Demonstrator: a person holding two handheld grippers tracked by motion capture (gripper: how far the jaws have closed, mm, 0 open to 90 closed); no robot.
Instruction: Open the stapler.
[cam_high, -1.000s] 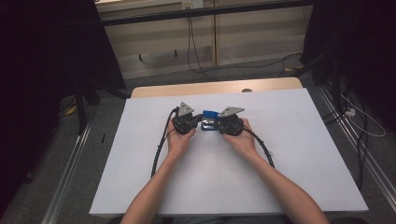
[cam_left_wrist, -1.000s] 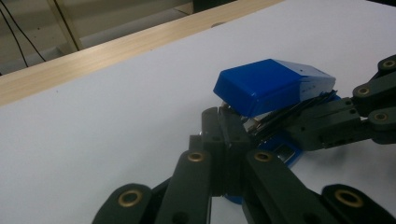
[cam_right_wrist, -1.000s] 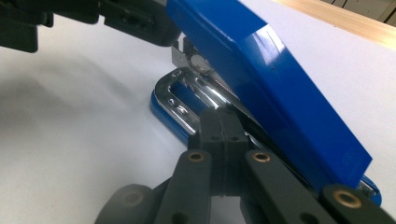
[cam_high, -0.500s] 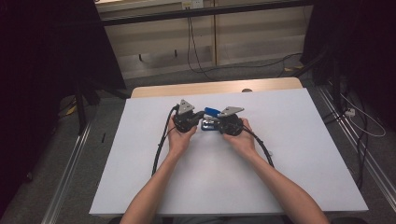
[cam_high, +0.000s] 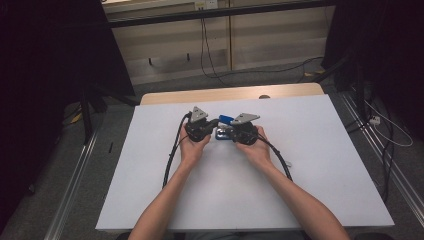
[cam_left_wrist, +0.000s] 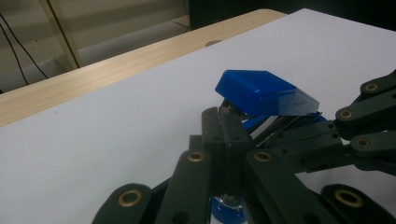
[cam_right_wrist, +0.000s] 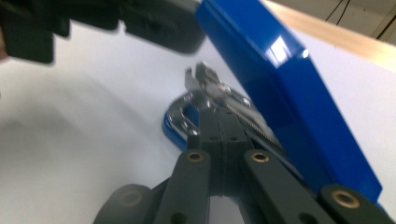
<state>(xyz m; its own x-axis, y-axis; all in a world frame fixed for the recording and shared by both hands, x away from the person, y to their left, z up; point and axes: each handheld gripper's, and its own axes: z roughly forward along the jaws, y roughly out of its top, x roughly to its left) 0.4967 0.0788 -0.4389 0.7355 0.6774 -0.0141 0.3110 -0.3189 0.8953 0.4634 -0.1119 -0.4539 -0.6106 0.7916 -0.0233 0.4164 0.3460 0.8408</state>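
— What do we record of the item?
— We note a glossy blue plastic stapler (cam_left_wrist: 261, 95) with a bright metal magazine (cam_right_wrist: 219, 100), lying near the middle of the white table top (cam_high: 320, 165).
— Its state?
— We find it open: the blue top cover is tilted up, clear of the metal channel and blue base.

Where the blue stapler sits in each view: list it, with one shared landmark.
High view: blue stapler at table centre, between the left gripper and right gripper.
Left gripper view: right of centre, top raised.
Right gripper view: upper right, running diagonally.
Shared landmark: white table sheet.
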